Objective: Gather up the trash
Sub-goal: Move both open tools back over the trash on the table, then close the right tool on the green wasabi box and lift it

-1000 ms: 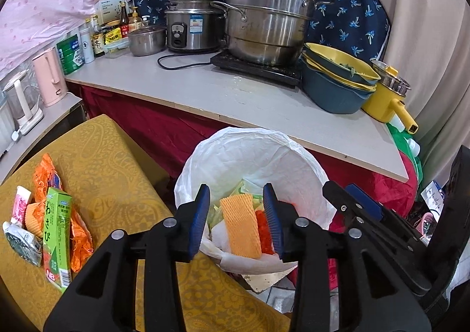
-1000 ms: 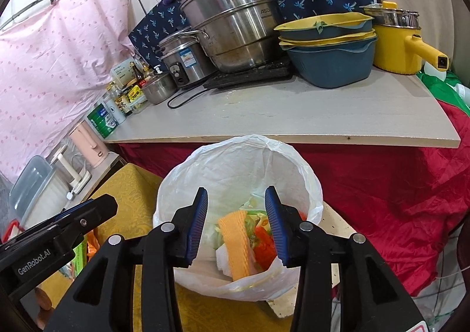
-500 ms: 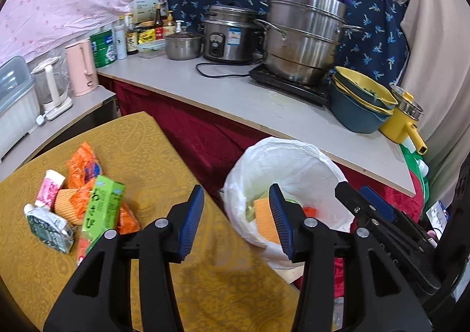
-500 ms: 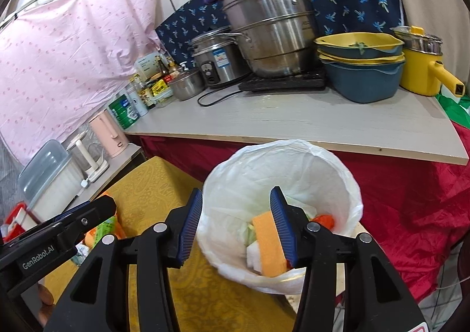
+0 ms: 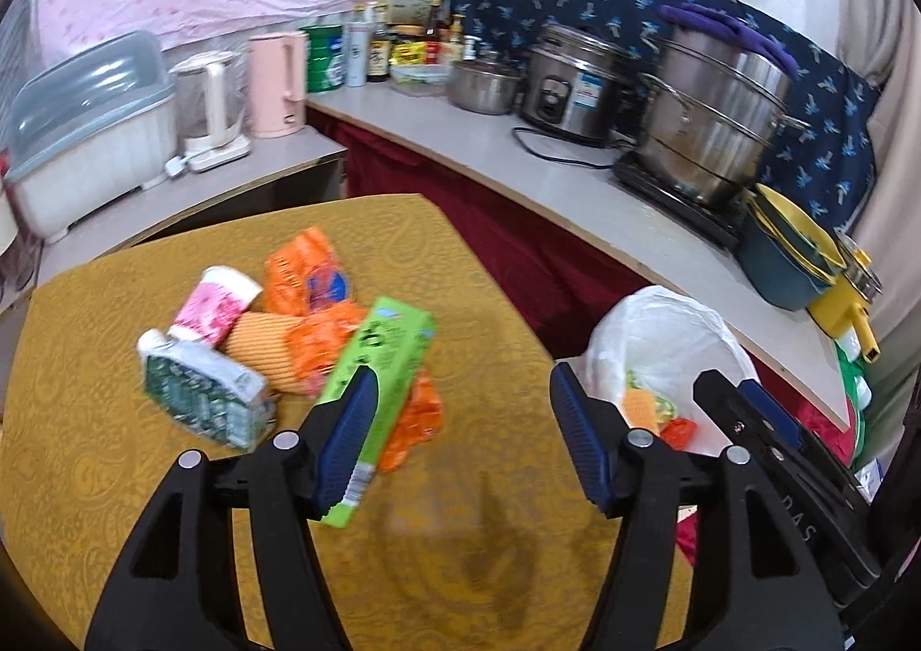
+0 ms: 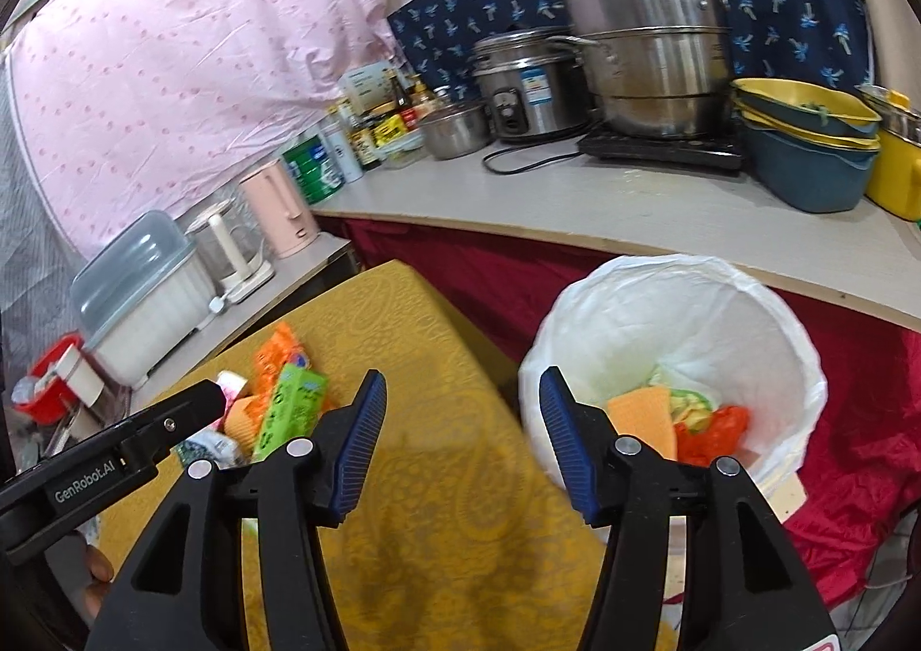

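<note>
Right now your left gripper [image 5: 463,438] and right gripper [image 6: 460,441] are both spreading wider with nothing between the pads. The trash pile [image 5: 299,340] lies on the yellow table [image 5: 115,478], beside the white-lined bin [image 6: 679,317].

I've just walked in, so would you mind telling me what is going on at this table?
A person is clearing trash with two handheld grippers. Both the left gripper and the right gripper are empty, jaws opening. A pile of wrappers, including a green box, waits on the yellow tablecloth. The white-lined bin beside the table already holds an orange sponge and other scraps.
</note>
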Available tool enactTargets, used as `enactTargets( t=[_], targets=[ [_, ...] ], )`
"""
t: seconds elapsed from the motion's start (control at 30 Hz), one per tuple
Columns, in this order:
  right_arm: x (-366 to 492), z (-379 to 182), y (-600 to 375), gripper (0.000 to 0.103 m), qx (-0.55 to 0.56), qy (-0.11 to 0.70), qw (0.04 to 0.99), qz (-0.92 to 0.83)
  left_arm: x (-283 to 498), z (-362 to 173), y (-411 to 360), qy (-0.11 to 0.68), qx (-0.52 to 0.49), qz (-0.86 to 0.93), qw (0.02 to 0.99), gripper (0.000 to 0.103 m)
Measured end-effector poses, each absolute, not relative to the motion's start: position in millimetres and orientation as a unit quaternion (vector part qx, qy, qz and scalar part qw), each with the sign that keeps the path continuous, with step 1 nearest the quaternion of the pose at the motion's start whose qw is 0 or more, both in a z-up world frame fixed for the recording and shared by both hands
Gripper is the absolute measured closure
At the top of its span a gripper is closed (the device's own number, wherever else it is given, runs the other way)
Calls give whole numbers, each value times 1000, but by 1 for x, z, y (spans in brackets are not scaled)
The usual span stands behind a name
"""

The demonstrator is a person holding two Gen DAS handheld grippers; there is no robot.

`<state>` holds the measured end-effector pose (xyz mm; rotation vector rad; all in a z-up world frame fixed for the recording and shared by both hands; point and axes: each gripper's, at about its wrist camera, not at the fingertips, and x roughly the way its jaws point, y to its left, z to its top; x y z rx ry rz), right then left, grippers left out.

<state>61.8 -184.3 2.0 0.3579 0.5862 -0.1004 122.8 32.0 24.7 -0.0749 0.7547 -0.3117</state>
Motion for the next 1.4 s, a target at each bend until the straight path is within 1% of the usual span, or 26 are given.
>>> enactTargets(
  t=[0.1,0.4,0.7,0.9,1.27,1.4],
  targets=[
    [67,-2,-162,49,171,297,939,-31,123,17,58,373,-42,-129,918,39],
    [81,-24,-101,49,156,334,930,15,122,-13,129,400,-61,-72,911,38],
    [96,-54,-64,49,150,376,913,45,117,-37,173,418,-71,-41,905,37],
    [110,-71,-47,49,145,395,905,56,119,-46,183,425,-73,-37,902,37],
    [139,-102,-29,49,161,431,884,80,132,-61,179,434,-60,-45,898,37],
    [146,-108,-24,50,165,432,882,90,136,-66,179,439,-60,-46,895,37]
  ],
)
